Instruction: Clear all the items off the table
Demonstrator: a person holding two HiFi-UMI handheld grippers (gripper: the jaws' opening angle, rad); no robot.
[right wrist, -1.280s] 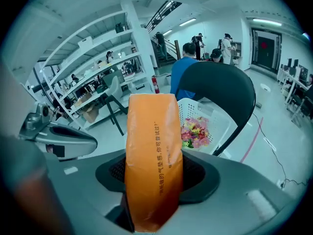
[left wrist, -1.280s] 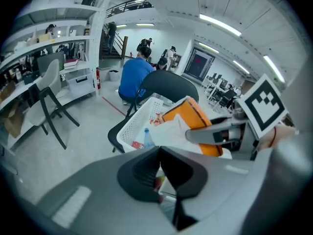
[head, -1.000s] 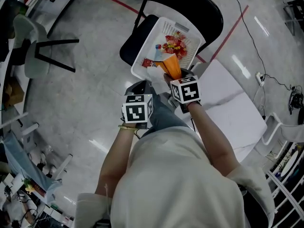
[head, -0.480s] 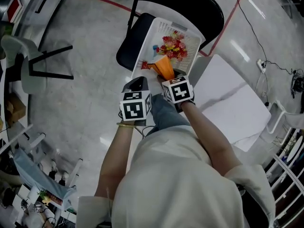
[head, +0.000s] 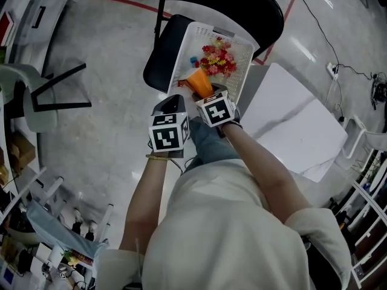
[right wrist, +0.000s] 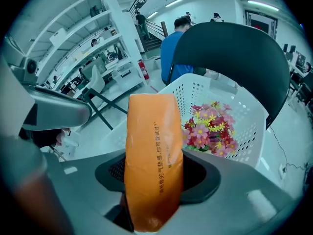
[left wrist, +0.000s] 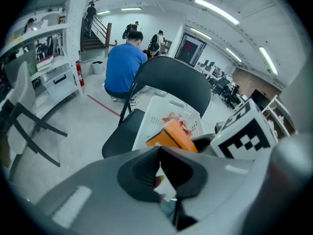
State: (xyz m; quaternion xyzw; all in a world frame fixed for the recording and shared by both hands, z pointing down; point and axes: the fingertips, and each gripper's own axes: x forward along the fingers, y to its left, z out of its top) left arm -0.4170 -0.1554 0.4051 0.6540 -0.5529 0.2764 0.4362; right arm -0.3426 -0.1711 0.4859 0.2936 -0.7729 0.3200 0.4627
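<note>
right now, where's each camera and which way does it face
Head view: on the person's head, steeply down at the white basket on the black chair; torso, forearms show.
Left gripper view: on the left gripper, along its closed jaws toward the basket; right gripper's cube shows.
Right gripper view: on the right gripper, along jaws gripping the orange packet, toward the basket.
Gripper views share packet, basket, chair.

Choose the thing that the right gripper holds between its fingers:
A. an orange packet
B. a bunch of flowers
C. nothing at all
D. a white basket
A: in the right gripper view, the right gripper has its fingers shut on the orange packet, while the flowers lie apart from it in the white basket.
</note>
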